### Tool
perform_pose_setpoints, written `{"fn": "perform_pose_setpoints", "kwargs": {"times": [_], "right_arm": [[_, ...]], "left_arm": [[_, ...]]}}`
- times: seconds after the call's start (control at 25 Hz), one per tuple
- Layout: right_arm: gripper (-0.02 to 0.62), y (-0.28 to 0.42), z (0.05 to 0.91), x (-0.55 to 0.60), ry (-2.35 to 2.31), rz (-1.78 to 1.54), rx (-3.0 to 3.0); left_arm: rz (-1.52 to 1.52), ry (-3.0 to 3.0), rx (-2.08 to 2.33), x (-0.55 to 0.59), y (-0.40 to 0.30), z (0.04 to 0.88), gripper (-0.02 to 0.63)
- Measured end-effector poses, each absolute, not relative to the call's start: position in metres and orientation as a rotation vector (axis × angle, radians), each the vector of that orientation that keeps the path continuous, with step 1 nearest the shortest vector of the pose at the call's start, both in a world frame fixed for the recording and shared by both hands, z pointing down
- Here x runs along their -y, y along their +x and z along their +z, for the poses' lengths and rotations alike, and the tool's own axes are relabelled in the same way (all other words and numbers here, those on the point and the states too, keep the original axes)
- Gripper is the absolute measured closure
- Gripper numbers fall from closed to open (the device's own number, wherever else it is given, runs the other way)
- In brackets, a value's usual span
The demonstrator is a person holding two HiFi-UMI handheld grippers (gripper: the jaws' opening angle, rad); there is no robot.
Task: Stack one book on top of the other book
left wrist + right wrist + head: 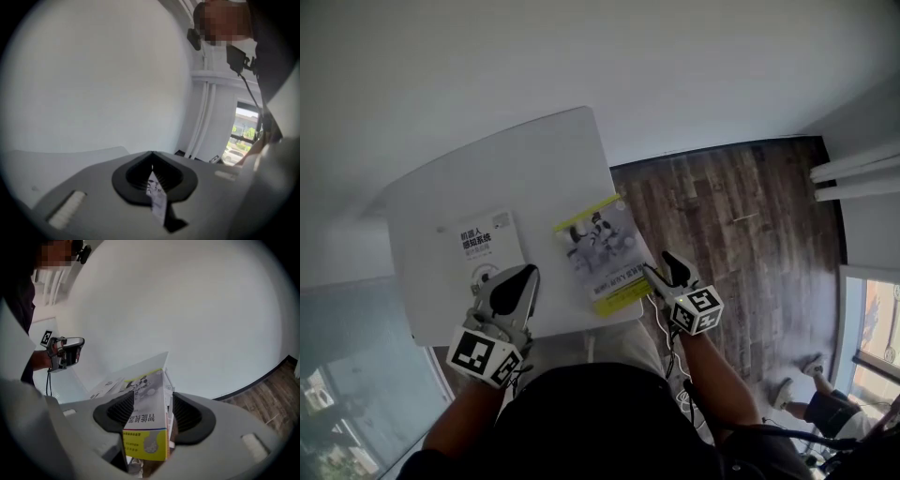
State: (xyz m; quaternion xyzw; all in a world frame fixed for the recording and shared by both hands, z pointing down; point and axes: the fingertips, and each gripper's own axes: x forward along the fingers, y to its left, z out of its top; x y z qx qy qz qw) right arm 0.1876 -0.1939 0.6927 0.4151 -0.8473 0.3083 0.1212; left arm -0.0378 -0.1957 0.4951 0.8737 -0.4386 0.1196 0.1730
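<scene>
Right gripper [659,274] jaws apart astride yellow book [602,248] on bench [534,159]. Left gripper [519,279] jaws together, near white book [487,246].

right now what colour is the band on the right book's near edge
Yellow band; clearest in the right gripper view.

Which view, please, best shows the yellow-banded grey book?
The head view: the yellow-banded grey book shows almost its whole cover. The right gripper view foreshortens it between the jaws; the left gripper view misses it.
</scene>
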Motion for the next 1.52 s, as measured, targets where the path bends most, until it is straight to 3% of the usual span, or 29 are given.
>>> {"fn": "perform_pose_setpoints", "kwargs": {"times": [0.28, 0.96, 1.16, 1.52], "right_arm": [[0.266, 0.181, 0.719, 0.194, 1.069, 1.056, 2.502], [0.265, 0.154, 0.751, 0.186, 0.849, 1.400, 2.513], [0.323, 0.145, 0.747, 0.183, 0.773, 1.494, 2.508], [0.407, 0.143, 0.741, 0.180, 0.761, 1.367, 2.509]], "left_arm": [[0.447, 2.499, 1.213, 0.201, -0.021, 0.506, 0.603], [0.526, 2.445, 1.198, 0.201, -0.014, 0.516, 0.603], [0.527, 2.429, 1.216, 0.196, -0.013, 0.515, 0.603], [0.460, 2.388, 1.303, 0.185, -0.031, 0.512, 0.603]]}}
